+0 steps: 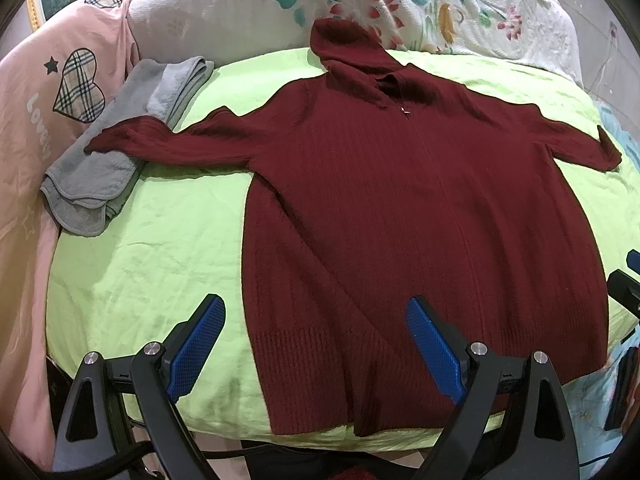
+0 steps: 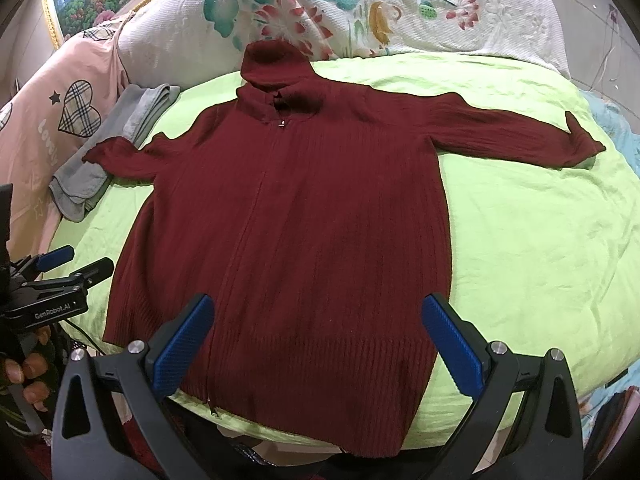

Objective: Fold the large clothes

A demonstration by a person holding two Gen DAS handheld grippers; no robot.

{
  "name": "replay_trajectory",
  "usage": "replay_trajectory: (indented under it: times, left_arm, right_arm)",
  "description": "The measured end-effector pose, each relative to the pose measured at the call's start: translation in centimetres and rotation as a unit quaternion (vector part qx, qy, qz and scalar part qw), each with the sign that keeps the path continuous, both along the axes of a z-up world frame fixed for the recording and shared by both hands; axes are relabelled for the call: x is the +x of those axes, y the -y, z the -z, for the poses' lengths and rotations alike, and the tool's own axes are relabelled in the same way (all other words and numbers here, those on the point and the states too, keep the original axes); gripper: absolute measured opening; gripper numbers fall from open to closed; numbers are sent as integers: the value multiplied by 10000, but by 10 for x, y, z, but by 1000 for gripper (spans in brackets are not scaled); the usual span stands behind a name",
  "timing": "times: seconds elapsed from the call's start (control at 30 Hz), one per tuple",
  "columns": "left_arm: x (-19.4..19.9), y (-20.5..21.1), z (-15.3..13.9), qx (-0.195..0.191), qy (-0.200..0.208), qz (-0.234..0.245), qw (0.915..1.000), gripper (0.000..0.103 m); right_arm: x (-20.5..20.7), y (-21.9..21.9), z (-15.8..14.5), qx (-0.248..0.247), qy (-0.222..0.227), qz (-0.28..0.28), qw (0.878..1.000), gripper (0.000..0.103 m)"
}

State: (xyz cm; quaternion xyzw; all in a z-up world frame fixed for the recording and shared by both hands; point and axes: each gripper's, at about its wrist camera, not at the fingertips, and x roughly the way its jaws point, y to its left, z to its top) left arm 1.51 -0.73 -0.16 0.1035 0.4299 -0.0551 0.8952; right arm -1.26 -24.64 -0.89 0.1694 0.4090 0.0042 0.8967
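Observation:
A dark red knitted hooded zip cardigan [image 1: 420,200] lies flat, front up, on a lime green sheet [image 1: 152,256], sleeves spread to both sides, hood at the far end. It also shows in the right wrist view [image 2: 296,232]. My left gripper [image 1: 316,344] is open and empty, above the cardigan's lower left hem. My right gripper [image 2: 320,340] is open and empty, above the lower hem near the zip end. The left gripper [image 2: 68,268] also shows at the left edge of the right wrist view.
A folded grey towel [image 1: 100,168] lies under the left sleeve's cuff. A pink quilt with a plaid heart [image 1: 76,84] is at the left. A floral white pillow [image 1: 400,4] lies behind the hood. The sheet's front edge [image 2: 460,420] drops off near the grippers.

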Motion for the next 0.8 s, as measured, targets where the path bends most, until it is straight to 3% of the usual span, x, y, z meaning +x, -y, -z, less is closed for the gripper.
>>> replay_trajectory:
  times: [0.27, 0.47, 0.67, 0.8]
  left_arm:
    - [11, 12, 1, 37, -28, 138, 9999, 92]
    - [31, 18, 8, -140, -185, 303, 9993, 92]
    - [58, 21, 12, -194, -245, 242, 9992, 93]
    - [70, 25, 13, -403, -397, 299, 9979, 93]
  right_arm:
    - [5, 20, 4, 219, 19, 225, 9995, 103]
    - [9, 57, 11, 426, 5, 571, 9975, 103]
    - [12, 146, 26, 1221, 136, 1475, 9814, 102]
    - [10, 235, 33, 1494, 359, 2408, 9583, 82]
